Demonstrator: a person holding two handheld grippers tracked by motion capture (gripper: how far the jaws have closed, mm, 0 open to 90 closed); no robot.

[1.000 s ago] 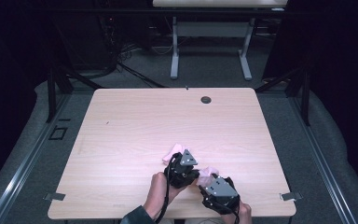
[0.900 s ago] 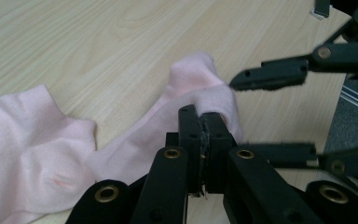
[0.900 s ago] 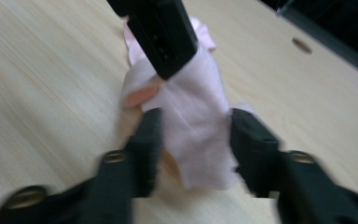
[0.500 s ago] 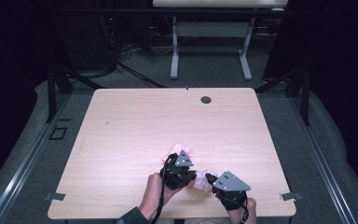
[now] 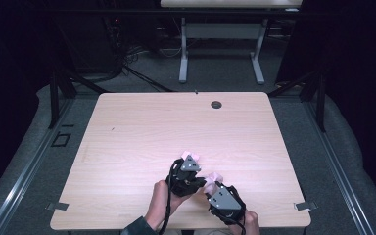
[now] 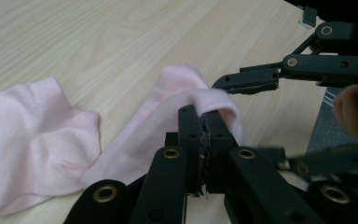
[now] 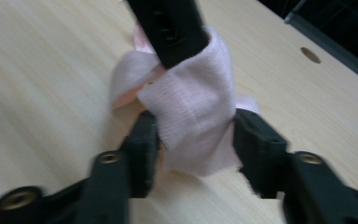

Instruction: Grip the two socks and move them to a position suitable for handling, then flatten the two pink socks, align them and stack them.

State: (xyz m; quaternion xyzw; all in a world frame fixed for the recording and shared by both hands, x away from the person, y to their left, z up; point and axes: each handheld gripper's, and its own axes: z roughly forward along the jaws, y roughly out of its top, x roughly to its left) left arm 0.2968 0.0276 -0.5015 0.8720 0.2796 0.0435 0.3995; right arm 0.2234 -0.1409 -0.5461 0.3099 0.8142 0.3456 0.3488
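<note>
- Pale wood table (image 5: 142,132) sits in a dark room, with grey floor around it and another table's white legs (image 5: 183,54) at twelve o'clock beyond the far edge.
- Two pink socks lie near the front edge of the table, at about six o'clock from its middle.
- One sock (image 6: 168,116) is bunched upward, its edge pinched in the left gripper (image 6: 201,135), whose jaws are pressed together on the fabric.
- In the right gripper view, this same sock (image 7: 191,102) hangs as a folded flap from the left gripper's dark jaw above it.
- The right gripper (image 7: 196,140) straddles that flap; its jaws have just been opening, and the sock lies between them.
- The left pad seems to stand just off the cloth, the right pad right beside it; blur hides any contact.
- A second sock (image 6: 32,140) lies flat on the wood at nine o'clock from the pinched one, in the left gripper view, apart from both grippers.
- In the high view, the left gripper (image 5: 188,164) points toward twelve o'clock, and the right gripper (image 5: 210,182) sits at four o'clock from it, aimed toward ten o'clock.
- Pink fabric (image 5: 192,155) peeks out at both tips there.
- Both hands come in from six o'clock; a fingertip (image 6: 354,112) shows at three o'clock in the left gripper view.
- A round dark hole (image 5: 216,104) marks the tabletop near its far edge, at one o'clock from the grippers, well apart from them.
</note>
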